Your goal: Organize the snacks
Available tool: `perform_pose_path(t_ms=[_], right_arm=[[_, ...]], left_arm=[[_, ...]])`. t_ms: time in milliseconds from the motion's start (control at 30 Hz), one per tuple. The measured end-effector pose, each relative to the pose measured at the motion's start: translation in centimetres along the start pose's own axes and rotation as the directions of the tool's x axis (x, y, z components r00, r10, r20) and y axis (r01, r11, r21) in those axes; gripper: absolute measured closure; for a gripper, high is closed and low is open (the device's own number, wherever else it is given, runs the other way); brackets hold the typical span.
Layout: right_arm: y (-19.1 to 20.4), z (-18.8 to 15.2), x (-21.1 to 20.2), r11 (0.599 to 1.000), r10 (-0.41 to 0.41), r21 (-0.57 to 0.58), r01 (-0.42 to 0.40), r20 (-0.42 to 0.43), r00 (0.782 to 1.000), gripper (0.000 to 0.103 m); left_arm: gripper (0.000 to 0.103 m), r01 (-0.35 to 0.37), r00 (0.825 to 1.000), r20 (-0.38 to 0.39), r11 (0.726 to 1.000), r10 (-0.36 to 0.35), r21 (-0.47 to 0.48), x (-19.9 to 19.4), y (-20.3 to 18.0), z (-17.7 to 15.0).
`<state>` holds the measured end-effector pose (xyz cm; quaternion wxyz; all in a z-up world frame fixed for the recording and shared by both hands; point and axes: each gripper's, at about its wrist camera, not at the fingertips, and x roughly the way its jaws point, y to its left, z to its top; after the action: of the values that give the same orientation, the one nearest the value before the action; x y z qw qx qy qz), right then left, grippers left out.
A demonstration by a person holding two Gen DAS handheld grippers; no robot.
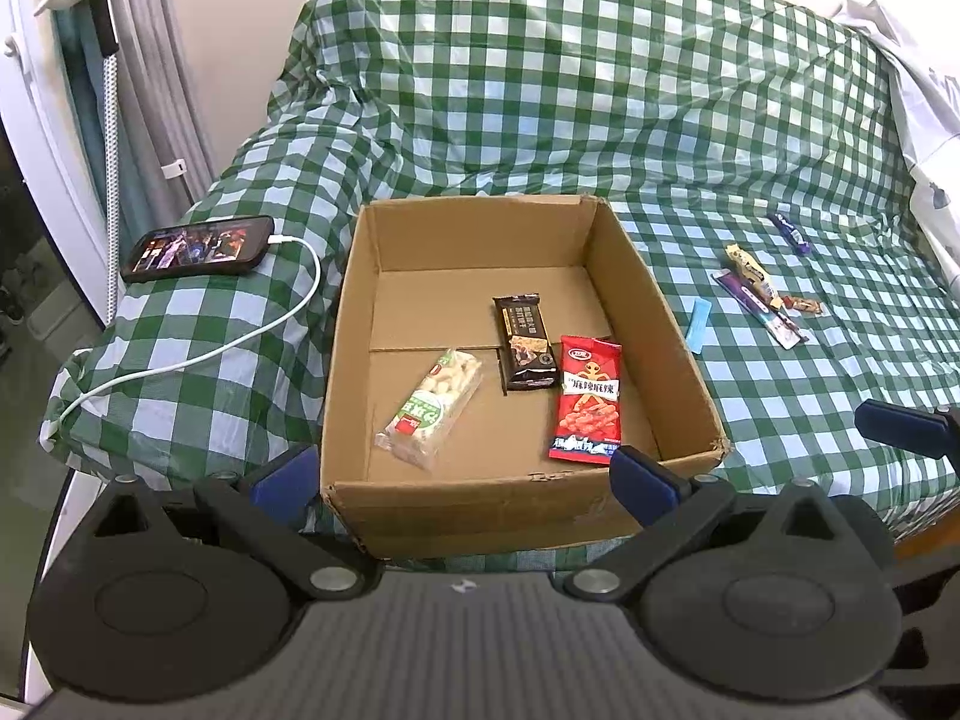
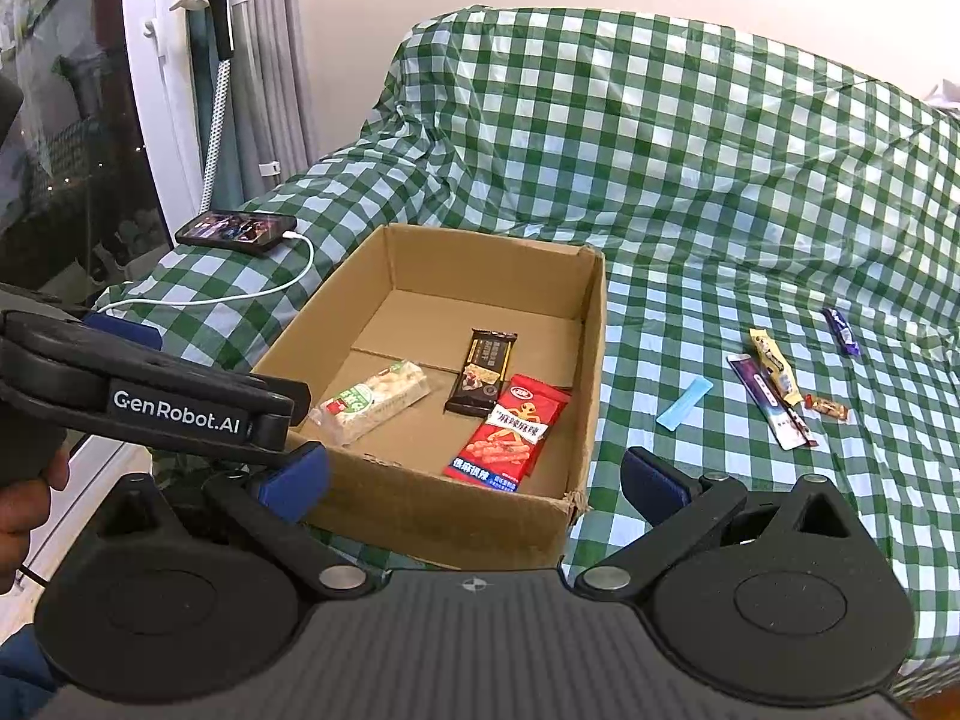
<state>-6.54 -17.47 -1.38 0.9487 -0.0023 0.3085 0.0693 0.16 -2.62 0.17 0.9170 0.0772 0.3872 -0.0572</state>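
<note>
Sofa cover (image 1: 600, 90): green-and-white check, spread under everything I see.
Cardboard box (image 1: 651, 324): open, dead centre in my left view; three snacks lie flat inside.
My left gripper (image 1: 465, 474): spread wide, holding nothing, at 6 o'clock of the box.
My right gripper (image 2: 474, 474): spread wide, holding nothing, over the box's near corner.
Phone (image 1: 198, 247): at 9 o'clock of the box, white cable (image 1: 240, 336) plugged in.
Red spicy-stick packet (image 1: 588, 399): box floor, right side.
Peanut packet (image 1: 429, 408): box floor, left side.
Dark chocolate bar (image 1: 527, 342): between them, farther back.
Loose snacks: at 3 o'clock of the box, light blue stick (image 1: 699, 325), purple strip (image 1: 759, 309), yellow bar (image 1: 753, 273), purple candy (image 1: 789, 233).
</note>
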Motion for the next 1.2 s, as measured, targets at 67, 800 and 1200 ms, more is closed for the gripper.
perform_pose_path(t_ms=[67,800,1200], right_arm=[[-0.1,-0.1,0.0,1.000,0.000,0.002,0.000,0.000,1.000,0.001],[-0.7,-0.2,0.7,0.999,-0.004,0.040,0.005,-0.012,1.000,0.001],[-0.9,-0.2,0.8,0.999,-0.002,0.049,0.003,-0.014,1.000,0.001]], left_arm=[[0.000,-0.001,1.000,-0.002,1.000,0.001,-0.002,0.1,0.1,-0.1],[0.000,-0.003,1.000,-0.012,1.000,0.003,0.015,0.3,-0.5,0.3],[0.000,-0.006,1.000,-0.028,1.000,0.007,0.025,0.8,-1.0,0.7]])
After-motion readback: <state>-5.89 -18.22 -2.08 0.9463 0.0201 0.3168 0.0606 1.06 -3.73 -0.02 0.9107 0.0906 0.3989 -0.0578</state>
